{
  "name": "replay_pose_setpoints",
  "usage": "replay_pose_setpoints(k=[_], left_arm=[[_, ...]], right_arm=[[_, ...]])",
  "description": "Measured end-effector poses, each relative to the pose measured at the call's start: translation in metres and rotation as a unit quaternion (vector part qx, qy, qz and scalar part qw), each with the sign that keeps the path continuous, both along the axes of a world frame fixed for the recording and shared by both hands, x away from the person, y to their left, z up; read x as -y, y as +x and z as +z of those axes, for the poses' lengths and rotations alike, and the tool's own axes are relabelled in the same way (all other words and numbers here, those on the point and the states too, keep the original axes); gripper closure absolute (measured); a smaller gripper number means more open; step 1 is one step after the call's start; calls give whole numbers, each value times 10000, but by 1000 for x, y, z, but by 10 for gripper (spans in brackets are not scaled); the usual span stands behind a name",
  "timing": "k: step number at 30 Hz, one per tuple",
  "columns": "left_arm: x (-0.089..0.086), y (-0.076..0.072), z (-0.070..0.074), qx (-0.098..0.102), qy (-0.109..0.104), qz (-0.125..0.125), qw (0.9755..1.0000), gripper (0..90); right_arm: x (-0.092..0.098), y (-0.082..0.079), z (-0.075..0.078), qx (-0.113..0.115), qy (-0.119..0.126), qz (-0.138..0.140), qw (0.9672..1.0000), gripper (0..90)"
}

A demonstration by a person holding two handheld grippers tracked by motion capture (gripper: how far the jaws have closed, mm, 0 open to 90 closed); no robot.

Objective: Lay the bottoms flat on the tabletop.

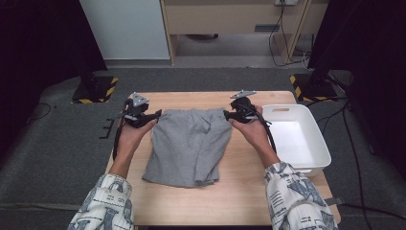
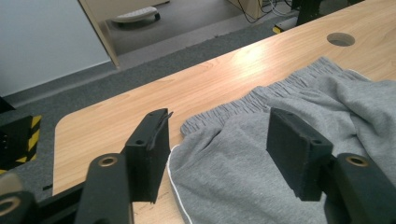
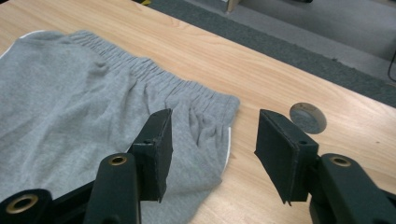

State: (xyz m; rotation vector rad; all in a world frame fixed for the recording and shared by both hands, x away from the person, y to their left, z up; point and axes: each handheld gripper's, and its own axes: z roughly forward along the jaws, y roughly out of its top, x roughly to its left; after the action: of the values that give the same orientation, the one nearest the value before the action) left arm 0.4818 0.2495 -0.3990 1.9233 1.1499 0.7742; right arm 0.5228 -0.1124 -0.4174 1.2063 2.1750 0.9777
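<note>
Grey cotton shorts with an elastic waistband lie flat in the middle of the light wooden table in the high view, the waistband at the far side and the two leg openings toward the person. The left gripper stands at the left corner of the waistband and the right gripper at the right corner, each held by one hand. One empty white plastic bin sits to the right of the shorts, near the table edge. In the left gripper view, the jaws stand apart over the corner of the shorts; the pads do not press the cloth, so nothing is held. In the right gripper view, the jaws are also apart: one is above the waistband corner of the shorts and the other is above bare wood, beside one round cable hole in the table. I judge that the spreading step is finished, because the garment looks smooth and released; folding it, and perhaps putting it into the bin, is not yet done. I count one garment, one bin, two grippers.
</note>
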Motion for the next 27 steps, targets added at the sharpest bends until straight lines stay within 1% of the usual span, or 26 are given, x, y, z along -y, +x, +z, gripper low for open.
replay_pose_setpoints(k=[2, 4, 8, 10, 11, 12, 15, 17, 18, 20, 23, 25, 27], left_arm=[[2, -2, 0, -1, -63, -51, 10000, 363], [4, -3, -1, -4, -69, -94, 9999, 345], [6, -7, -2, 27, -78, -199, 9998, 318], [8, -9, -4, 24, -109, -246, 9996, 290], [8, -10, -4, 19, -82, -270, 9996, 283], [8, -11, -5, 17, -83, -302, 9995, 277], [11, -15, -7, 0, -119, -407, 9991, 254], [12, -18, -8, 10, -140, -452, 9989, 240], [13, -20, -8, -11, -133, -481, 9988, 235], [14, -24, -10, -45, -111, -448, 9989, 232], [13, -31, -13, -78, -212, -520, 9984, 216], [14, -36, -16, -67, -205, -562, 9982, 202], [15, -40, -20, -70, -221, -600, 9979, 194]], right_arm=[[0, 0, -1, -29, 27, 21, 10000, 455], [0, -1, -1, -31, 14, 37, 10000, 449], [1, -3, 1, -58, 84, 43, 9999, 428], [1, -6, 2, -73, 110, 48, 9999, 412], [2, -7, 2, -51, 121, 67, 9999, 402], [2, -8, 2, -52, 142, 73, 9999, 388], [4, -12, 3, -151, 343, 90, 9993, 357], [4, -15, 4, -158, 340, 135, 9992, 351], [5, -16, 5, -148, 328, 145, 9992, 348], [5, -19, 6, -158, 358, 154, 9991, 342], [6, -25, 6, -99, 354, 206, 9991, 320], [6, -28, 6, -76, 393, 258, 9989, 294], [5, -31, 6, -17, 377, 287, 9989, 285]])
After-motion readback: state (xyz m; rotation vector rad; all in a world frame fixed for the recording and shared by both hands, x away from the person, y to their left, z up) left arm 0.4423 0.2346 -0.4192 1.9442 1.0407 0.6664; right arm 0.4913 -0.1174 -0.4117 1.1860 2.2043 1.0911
